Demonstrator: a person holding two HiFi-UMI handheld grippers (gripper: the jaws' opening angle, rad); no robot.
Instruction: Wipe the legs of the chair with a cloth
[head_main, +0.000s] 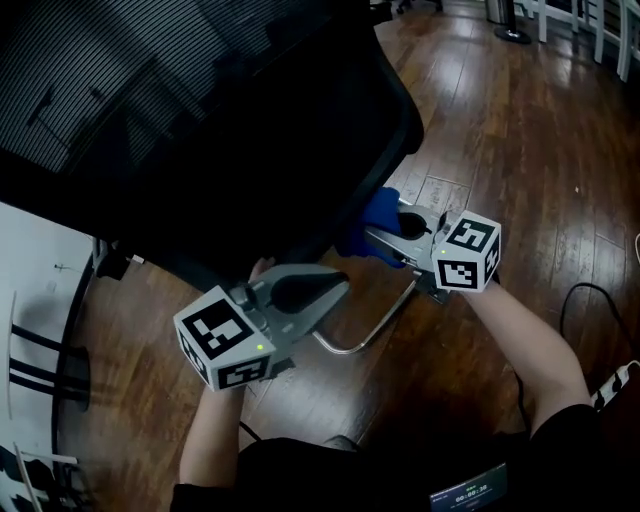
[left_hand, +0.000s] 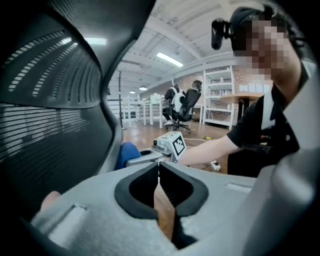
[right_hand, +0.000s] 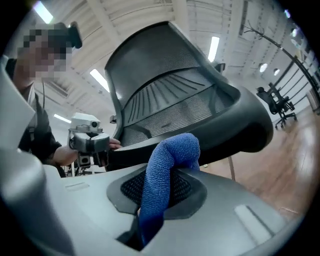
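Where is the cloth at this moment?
The cloth is clamped in the right gripper, near the centre of the head view. It sits by the edge of the chair seat, just beyond the chrome leg.

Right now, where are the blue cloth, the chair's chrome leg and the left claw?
blue cloth (right_hand: 159, 180): right gripper view, middle of the upright fold.
chrome leg (head_main: 395, 310): head view, straight run of tube.
left claw (left_hand: 159, 167): left gripper view, the closed tips.

Left gripper (head_main: 340, 284) jaws together, right gripper (head_main: 378, 238) clamping cloth (right_hand: 161, 175)
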